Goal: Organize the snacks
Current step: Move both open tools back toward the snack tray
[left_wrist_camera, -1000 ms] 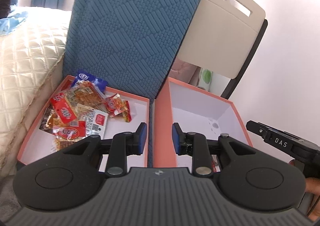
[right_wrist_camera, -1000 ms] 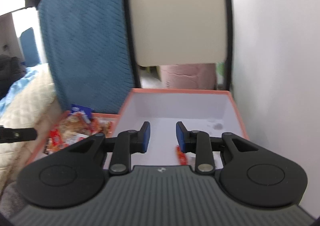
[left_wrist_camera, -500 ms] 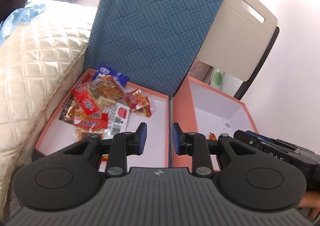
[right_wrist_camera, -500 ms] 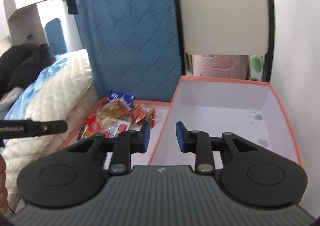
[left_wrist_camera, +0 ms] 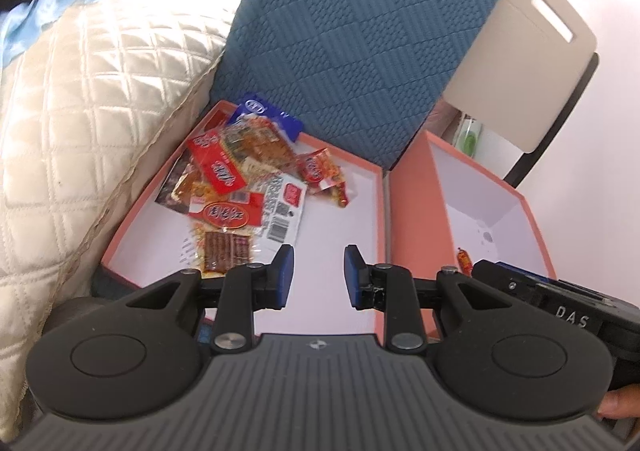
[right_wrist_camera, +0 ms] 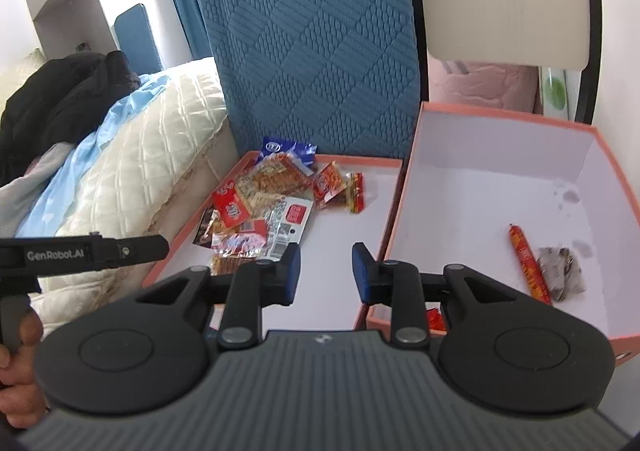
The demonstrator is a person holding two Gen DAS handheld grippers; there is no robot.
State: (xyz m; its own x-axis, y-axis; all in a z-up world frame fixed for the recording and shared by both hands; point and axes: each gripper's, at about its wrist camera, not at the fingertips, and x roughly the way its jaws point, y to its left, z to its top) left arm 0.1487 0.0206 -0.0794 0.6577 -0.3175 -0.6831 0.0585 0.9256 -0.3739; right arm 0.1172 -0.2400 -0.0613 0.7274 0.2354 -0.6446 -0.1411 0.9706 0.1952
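Note:
A pile of snack packets point(left_wrist_camera: 244, 187), red, blue and clear, lies in the far left part of a shallow coral tray point(left_wrist_camera: 132, 211). Beside it on the right stands a deeper coral box point(left_wrist_camera: 412, 203). My left gripper point(left_wrist_camera: 318, 277) hovers open over the tray's bare near end, nothing between its fingers. In the right wrist view my right gripper point(right_wrist_camera: 324, 271) is open and empty above the wall between the tray point(right_wrist_camera: 188, 231) and the box point(right_wrist_camera: 400, 211). The snack pile point(right_wrist_camera: 264, 207) lies ahead to its left. A red sausage stick point(right_wrist_camera: 528, 263) and a grey packet point(right_wrist_camera: 560, 271) lie in the box.
A blue quilted cushion point(left_wrist_camera: 360, 31) leans behind the tray. Cream quilted bedding point(left_wrist_camera: 80, 111) presses against the tray's left side. A cream chair back point(left_wrist_camera: 532, 63) and a white wall close the right. The other gripper's body point(right_wrist_camera: 92, 251) and a hand point(right_wrist_camera: 16, 391) show at left.
Both grippers have come lower and swung left toward the tray; the snack pile looks larger and nearer. The right view shifted from the deep box to straddle both containers. Jaw gaps unchanged.

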